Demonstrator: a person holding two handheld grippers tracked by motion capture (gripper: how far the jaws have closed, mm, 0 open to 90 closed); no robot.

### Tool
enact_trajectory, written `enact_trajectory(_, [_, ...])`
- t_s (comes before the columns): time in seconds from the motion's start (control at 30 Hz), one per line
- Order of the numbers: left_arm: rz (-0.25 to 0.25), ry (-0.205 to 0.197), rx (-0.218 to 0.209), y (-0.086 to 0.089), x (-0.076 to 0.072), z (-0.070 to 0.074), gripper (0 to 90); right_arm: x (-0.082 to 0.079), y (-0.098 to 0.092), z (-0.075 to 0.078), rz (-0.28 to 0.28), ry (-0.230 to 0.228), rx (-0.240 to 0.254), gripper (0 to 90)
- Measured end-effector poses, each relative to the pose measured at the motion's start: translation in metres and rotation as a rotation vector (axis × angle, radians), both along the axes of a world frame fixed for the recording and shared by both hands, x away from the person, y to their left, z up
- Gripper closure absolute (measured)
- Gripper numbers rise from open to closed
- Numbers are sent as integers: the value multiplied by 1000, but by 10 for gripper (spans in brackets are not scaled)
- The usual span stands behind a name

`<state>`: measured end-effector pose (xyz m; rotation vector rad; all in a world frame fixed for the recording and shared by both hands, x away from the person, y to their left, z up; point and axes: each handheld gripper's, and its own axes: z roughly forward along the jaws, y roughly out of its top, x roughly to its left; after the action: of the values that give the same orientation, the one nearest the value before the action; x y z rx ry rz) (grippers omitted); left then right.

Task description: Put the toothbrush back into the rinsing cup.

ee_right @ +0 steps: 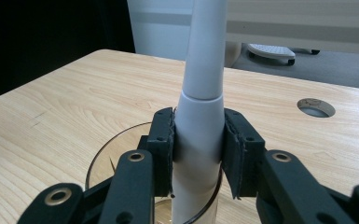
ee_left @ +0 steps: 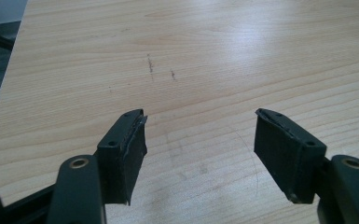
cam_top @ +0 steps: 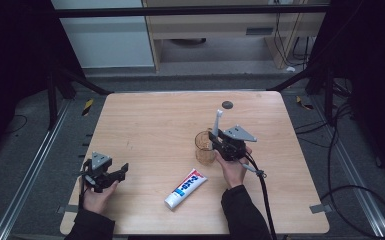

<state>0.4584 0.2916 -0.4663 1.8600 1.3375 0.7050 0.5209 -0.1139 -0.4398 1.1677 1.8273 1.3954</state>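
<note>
Toothpaste tube [cam_top: 185, 188] lies near the front edge of the tabletop [cam_top: 155, 125]. Left tongs [cam_top: 121, 171] sit wide with nothing between them. Farther back, right tongs [ee_right: 198, 140] clamp a white toothbrush [ee_right: 200, 112], upright, its lower end inside a brownish cup [cam_top: 204, 148].
</note>
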Motion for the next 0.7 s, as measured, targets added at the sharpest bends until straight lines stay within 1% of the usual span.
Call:
enact_trajectory(0.23, [-1, 0, 0, 0, 0, 0, 333, 0, 0, 1, 11, 3, -6, 657])
enact_trajectory(0.53, [-2, 0, -1, 0, 0, 0, 333, -1, 1, 1, 24, -4, -14, 620])
enact_trajectory(0.7, [-2, 0, -1, 0, 0, 0, 333, -1, 2, 1, 29, -6, -16, 614])
